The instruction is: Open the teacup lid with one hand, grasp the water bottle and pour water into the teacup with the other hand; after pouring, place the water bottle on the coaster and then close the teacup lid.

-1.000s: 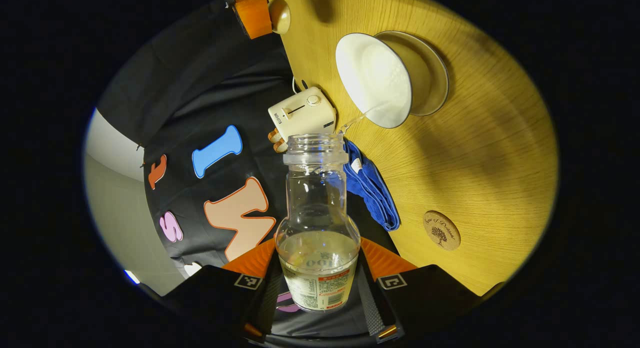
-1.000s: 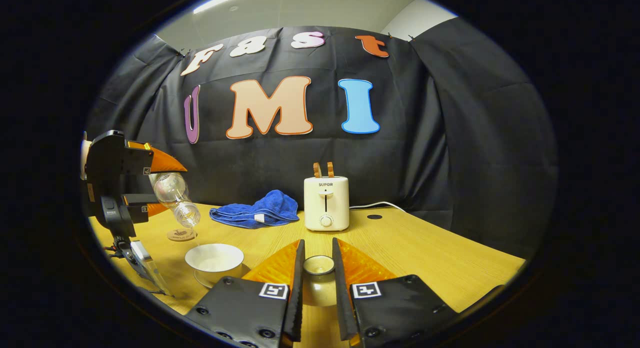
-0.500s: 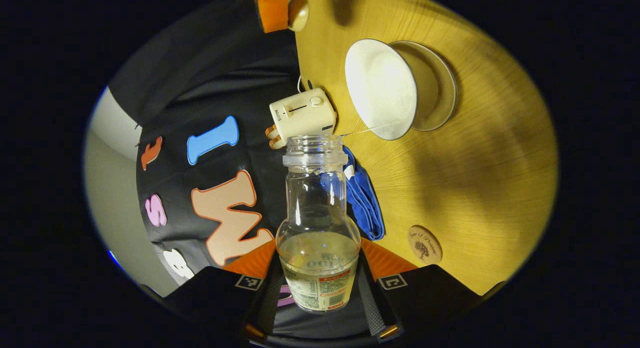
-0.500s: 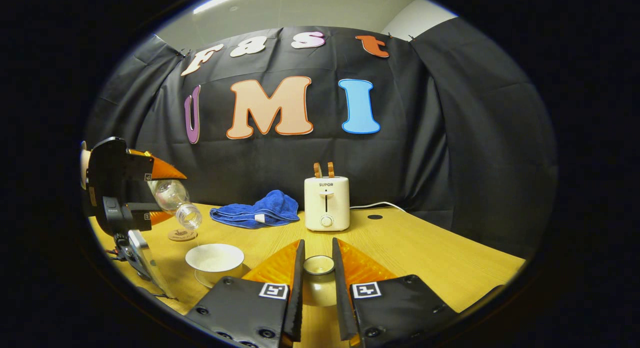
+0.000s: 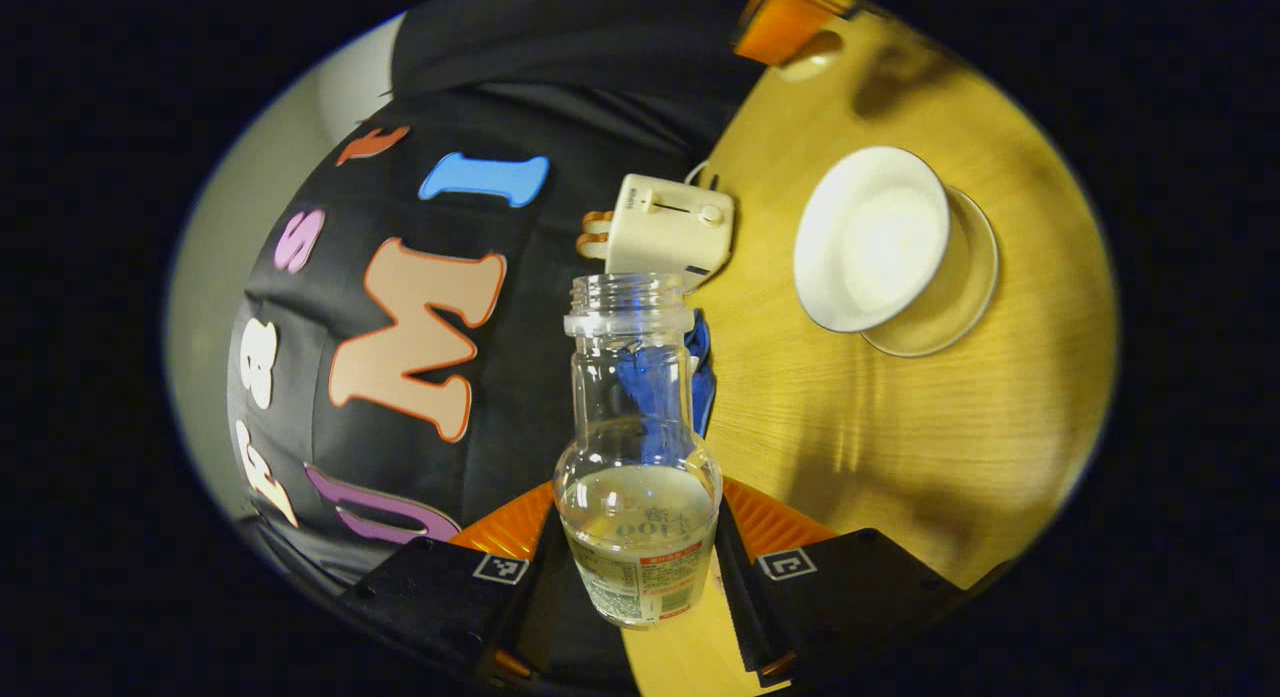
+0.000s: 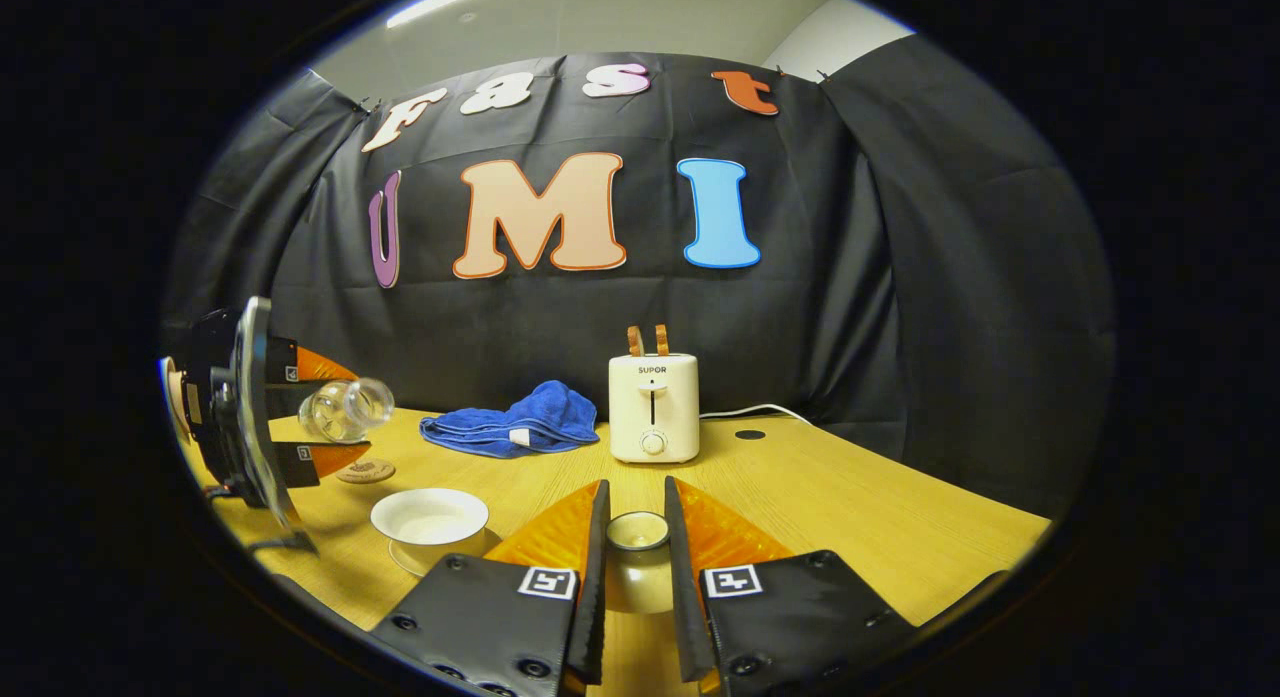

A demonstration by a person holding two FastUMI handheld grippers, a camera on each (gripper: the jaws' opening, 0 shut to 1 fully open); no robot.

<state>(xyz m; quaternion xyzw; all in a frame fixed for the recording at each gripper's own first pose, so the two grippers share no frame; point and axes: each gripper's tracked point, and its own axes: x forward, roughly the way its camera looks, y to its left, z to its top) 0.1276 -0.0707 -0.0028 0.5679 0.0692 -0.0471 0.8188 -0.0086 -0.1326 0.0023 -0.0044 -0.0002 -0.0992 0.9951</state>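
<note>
The wooden table (image 6: 800, 497) spans the scene in front of the black cloth wall, and at its far edge stands a cream toaster (image 6: 653, 407) with a blue towel (image 6: 510, 422) heaped just to its left. In the right gripper view, the left gripper (image 6: 300, 432) hangs above the table's left side, gripping the water bottle (image 6: 340, 409), which lies close to level with its open mouth pointing right, toward the towel. In the left gripper view that gripper (image 5: 640, 567) has both fingers pressed against the lower sides of the bottle (image 5: 640, 457), the bottle's mouth pointing away from the camera and water pooled in its lower part (the towel shows blue through the clear neck). The white teacup (image 6: 430, 517) sits uncovered on its saucer (image 6: 420, 555) on the near left of the table, below and a little right of the bottle's mouth; in the left gripper view the cup (image 5: 870, 239) and saucer (image 5: 960, 307) lie apart from the bottle, off to its right. The round coaster (image 6: 365, 470) lies flat on the table beyond the cup, just under the left gripper, with nothing on it. The right gripper (image 6: 637, 567), nearest the camera, pinches the teacup lid (image 6: 637, 562) between its two fingers above the table's near edge, right of the cup.
</note>
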